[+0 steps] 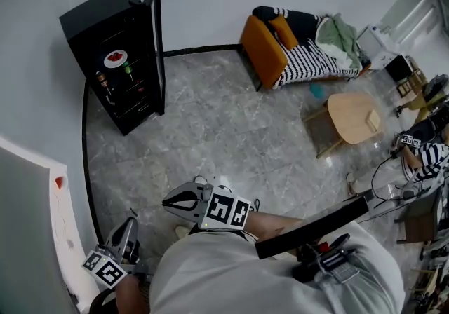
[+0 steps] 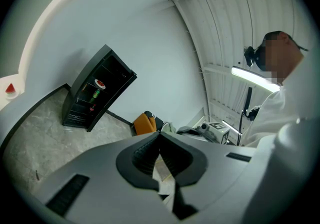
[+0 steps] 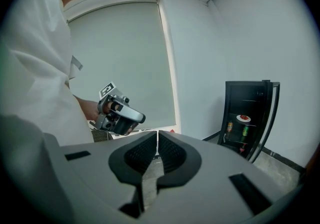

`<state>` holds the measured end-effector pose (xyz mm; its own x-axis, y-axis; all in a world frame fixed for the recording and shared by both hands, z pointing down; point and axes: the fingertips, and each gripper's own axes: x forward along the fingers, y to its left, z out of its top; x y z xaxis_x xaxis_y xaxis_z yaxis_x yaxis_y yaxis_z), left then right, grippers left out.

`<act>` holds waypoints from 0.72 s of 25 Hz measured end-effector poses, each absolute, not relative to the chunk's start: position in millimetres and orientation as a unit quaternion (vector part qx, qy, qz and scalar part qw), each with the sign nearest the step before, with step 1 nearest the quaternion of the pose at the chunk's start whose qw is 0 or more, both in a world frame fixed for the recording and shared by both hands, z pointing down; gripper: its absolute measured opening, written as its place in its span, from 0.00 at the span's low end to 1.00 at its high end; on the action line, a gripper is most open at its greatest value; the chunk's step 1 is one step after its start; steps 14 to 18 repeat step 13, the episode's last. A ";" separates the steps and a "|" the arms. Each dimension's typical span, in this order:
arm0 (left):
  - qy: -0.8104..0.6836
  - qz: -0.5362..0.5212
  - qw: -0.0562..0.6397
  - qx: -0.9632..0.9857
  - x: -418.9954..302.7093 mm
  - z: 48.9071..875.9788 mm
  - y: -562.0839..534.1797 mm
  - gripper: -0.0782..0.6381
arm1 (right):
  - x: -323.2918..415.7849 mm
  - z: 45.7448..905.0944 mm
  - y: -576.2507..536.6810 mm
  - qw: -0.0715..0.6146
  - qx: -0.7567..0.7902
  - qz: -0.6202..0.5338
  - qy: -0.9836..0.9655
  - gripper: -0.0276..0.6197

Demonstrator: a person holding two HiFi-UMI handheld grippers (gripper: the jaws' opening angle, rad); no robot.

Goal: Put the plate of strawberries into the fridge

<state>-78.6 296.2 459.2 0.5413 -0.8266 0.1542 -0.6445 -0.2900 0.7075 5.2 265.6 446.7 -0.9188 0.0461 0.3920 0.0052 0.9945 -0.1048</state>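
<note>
Two tools, left gripper (image 1: 128,230) and right gripper (image 1: 179,202), closed on nothing. Plate of strawberries (image 1: 116,59) sits on the open fridge's (image 1: 91,22) upper shelf. I judge it rigid, breakable, berries loose: pinch rim, keep level.

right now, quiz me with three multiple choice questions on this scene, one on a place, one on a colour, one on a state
1. Where is the plate of strawberries? A on the round table; B on a shelf inside the fridge; C on the floor.
2. What colour is the armchair? A green; B orange; C white.
3. How is the fridge door? A shut; B removed; C open.
Answers: 1 B, the plate sits on an upper shelf in the fridge; 2 B, its shell is orange; 3 C, the door stands swung out.
</note>
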 end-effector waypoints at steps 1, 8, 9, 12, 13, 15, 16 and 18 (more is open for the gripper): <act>-0.462 -0.120 0.375 0.794 -78.0 460.3 295.6 0.13 | 5.4 448.2 264.5 0.201 -0.014 0.052 -0.978 0.08; -0.458 -0.108 0.384 0.794 -73.3 468.7 282.6 0.13 | 6.5 454.4 251.0 0.202 -0.015 0.057 -0.978 0.08; -0.457 -0.106 0.384 0.795 -72.2 469.0 278.4 0.13 | 6.5 454.6 247.6 0.201 -0.015 0.057 -0.978 0.08; -0.455 -0.103 0.382 0.798 -68.8 469.3 264.5 0.13 | 7.9 455.1 236.4 0.198 -0.016 0.057 -0.978 0.08; -0.454 -0.102 0.382 0.798 -67.7 469.3 259.7 0.13 | 8.7 455.3 232.6 0.198 -0.016 0.057 -0.978 0.08; -0.454 -0.102 0.382 0.798 -67.7 469.3 259.7 0.13 | 8.7 455.3 232.6 0.198 -0.016 0.057 -0.978 0.08; -0.454 -0.102 0.382 0.798 -67.7 469.3 259.7 0.13 | 8.7 455.3 232.6 0.198 -0.016 0.057 -0.978 0.08; -0.454 -0.102 0.382 0.798 -67.7 469.3 259.7 0.13 | 8.7 455.3 232.6 0.198 -0.016 0.057 -0.978 0.08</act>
